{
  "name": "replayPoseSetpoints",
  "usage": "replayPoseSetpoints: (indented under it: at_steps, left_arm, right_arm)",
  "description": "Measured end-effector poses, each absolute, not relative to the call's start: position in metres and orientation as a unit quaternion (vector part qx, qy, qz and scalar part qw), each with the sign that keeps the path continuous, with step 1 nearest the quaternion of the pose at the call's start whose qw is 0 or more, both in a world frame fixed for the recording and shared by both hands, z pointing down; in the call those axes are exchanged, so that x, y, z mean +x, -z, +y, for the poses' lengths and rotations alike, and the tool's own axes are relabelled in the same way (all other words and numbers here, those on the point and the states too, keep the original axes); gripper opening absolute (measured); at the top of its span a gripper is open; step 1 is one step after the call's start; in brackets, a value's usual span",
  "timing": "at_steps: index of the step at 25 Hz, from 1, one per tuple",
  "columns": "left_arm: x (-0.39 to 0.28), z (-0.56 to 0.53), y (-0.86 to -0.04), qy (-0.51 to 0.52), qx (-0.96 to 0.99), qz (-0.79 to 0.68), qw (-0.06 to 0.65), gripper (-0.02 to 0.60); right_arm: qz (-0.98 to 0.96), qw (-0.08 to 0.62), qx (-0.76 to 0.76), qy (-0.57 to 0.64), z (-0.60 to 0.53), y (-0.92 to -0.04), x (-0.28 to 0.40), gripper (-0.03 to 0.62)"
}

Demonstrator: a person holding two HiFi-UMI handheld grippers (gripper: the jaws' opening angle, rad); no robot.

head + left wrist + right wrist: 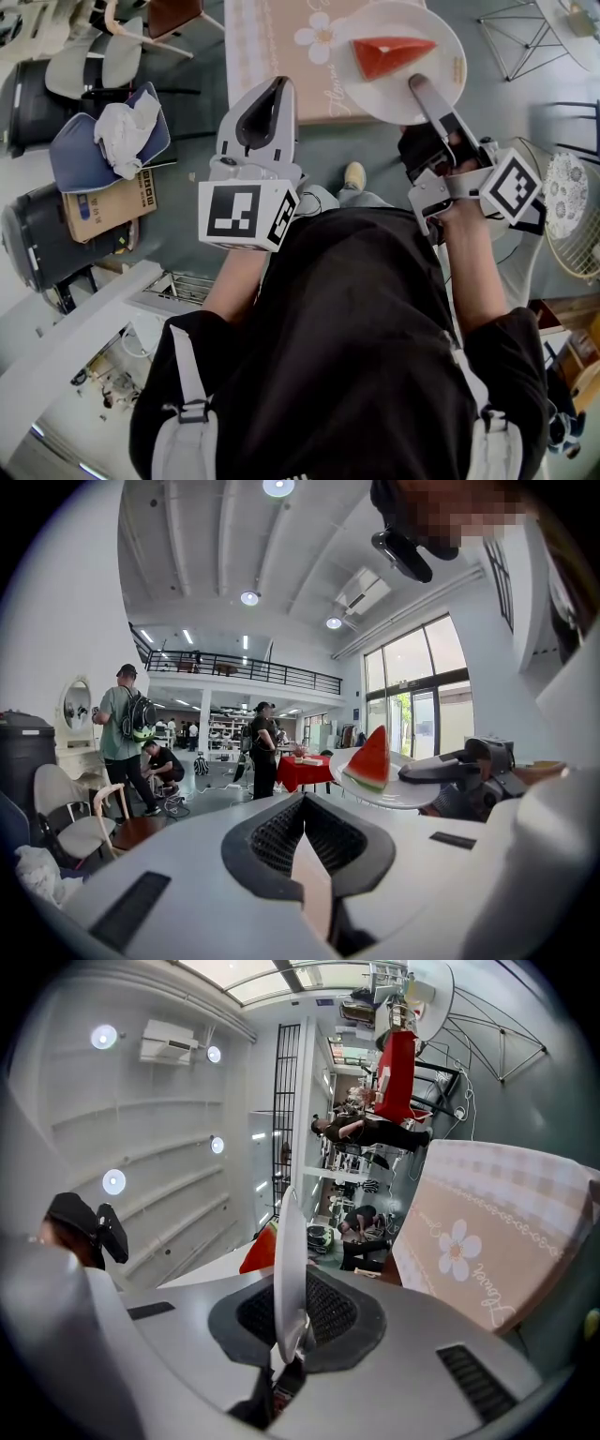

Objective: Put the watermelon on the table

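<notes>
Nearest, at 11 o'clock in the head view, the left gripper (275, 92) is held with its fingers pressed together on nothing; in the left gripper view only a thin seam is seen between them. At 1 o'clock the right gripper (424, 92) is seen with its fingers clamped on the near rim of a white plate (448, 94), and in the right gripper view that rim is shown edge-on between them. One thing only is carried on the plate: the watermelon slice (389, 53), laid flat near the plate's far side with its point toward 3 o'clock. Beyond, at 12 o'clock, the table (272, 56) is covered by a flower-printed cloth (314, 37). The plate is seen over the table's right corner, partly past the edge, and whether it touches the cloth cannot be told. The step in hand is judged to be the setting-down. It would be done well if the plate were kept level, since it is gripped at one rim only and the slice lies loose. The plate should be carried further toward 11 o'clock until its whole base is over the cloth, lowered gently, and released only once its weight is borne by the table.
</notes>
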State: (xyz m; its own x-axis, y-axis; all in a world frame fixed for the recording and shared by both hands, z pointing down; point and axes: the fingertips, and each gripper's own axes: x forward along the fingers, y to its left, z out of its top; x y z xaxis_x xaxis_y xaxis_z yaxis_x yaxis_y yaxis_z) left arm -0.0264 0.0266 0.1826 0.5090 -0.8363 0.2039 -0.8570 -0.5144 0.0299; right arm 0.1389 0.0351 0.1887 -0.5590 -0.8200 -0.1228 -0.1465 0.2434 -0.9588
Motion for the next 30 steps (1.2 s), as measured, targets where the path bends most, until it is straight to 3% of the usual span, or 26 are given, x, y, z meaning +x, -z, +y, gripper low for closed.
replayPoseSetpoints:
  at_steps: [30]
  left_arm:
    - [-0.002, 0.031, -0.18, -0.089, 0.875, -0.472, 0.056, 0.009]
  right_arm:
    - [0.71, 0.341, -0.342, 0.513, 0.042, -0.19, 0.157, 0.025]
